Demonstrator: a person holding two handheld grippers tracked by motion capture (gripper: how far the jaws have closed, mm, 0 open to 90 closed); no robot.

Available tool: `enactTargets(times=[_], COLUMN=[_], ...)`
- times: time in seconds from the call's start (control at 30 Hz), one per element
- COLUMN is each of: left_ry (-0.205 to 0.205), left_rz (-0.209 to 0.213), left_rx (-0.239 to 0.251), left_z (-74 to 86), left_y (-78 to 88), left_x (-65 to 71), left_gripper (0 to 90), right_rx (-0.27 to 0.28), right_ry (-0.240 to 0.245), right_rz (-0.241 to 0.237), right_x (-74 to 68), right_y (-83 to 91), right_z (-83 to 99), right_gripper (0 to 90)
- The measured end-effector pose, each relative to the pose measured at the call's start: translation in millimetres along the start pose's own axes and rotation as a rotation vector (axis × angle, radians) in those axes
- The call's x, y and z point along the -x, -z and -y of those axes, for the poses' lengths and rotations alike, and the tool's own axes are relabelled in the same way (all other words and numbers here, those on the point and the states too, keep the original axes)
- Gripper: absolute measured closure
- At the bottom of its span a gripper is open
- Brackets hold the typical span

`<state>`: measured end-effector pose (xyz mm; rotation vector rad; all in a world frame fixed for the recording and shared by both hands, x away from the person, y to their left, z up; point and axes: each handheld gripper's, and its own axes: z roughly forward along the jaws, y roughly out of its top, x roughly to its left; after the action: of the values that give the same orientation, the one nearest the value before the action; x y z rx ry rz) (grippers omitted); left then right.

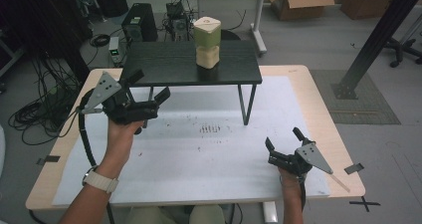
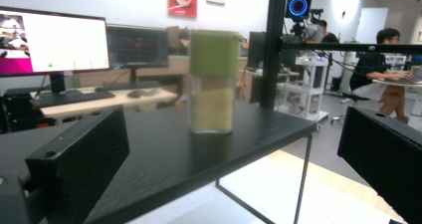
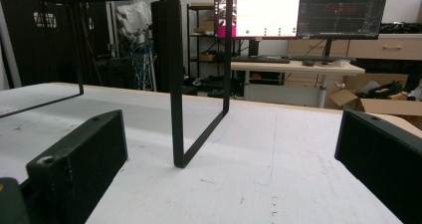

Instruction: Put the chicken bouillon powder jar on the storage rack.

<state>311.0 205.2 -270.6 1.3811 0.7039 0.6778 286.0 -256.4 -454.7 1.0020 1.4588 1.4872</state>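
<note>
While my left gripper (image 1: 152,88) hangs level with the shelf (image 1: 164,67), jaws apart, it lines up on the jar (image 1: 207,42) standing upright there. My right gripper (image 1: 283,140) rests low on the table (image 1: 318,109), jaws apart, empty. No legible label on the jar.

Light: even, rather dim indoor light from overhead.
Glare: bright monitor (image 3: 268,10), upper centre, washes out.
Shadows: soft, under the black shelf (image 1: 191,63).
Focus: near jaws blurred; backgrounds soft.
</note>
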Motion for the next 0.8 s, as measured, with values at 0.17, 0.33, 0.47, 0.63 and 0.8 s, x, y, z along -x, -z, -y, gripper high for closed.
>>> enactTargets(times=[0.17,0.33,0.47,0.63,0.8], left_ry=[0.009,0.007,0.002,-0.003,-0.006], left_rz=[-0.025,-0.065,-0.091,-0.117,-0.138], left_rx=[0.027,0.048,0.047,0.042,0.041], left_z=[16.0,33.8,47.3,58.6,65.9], left_y=[17.6,33.4,44.0,55.0,63.7], left_x=[-9.3,-19.4,-26.8,-34.4,-40.4], left_gripper=[0.2,0.2,0.2,0.2,0.2], right_rx=[-0.002,-0.004,-0.005,-0.005,-0.005], right_ry=[0.003,0.003,0.004,0.006,0.007], right_rz=[0.000,-0.001,-0.001,0.000,0.001], right_x=[-0.1,-0.2,-0.4,-0.6,-0.7], right_y=[-0.1,-0.6,-0.6,-0.6,-0.5], right_z=[0.0,-0.2,-0.2,-0.2,-0.2], right_gripper=[0.0,0.0,0.0,0.0,0.0])
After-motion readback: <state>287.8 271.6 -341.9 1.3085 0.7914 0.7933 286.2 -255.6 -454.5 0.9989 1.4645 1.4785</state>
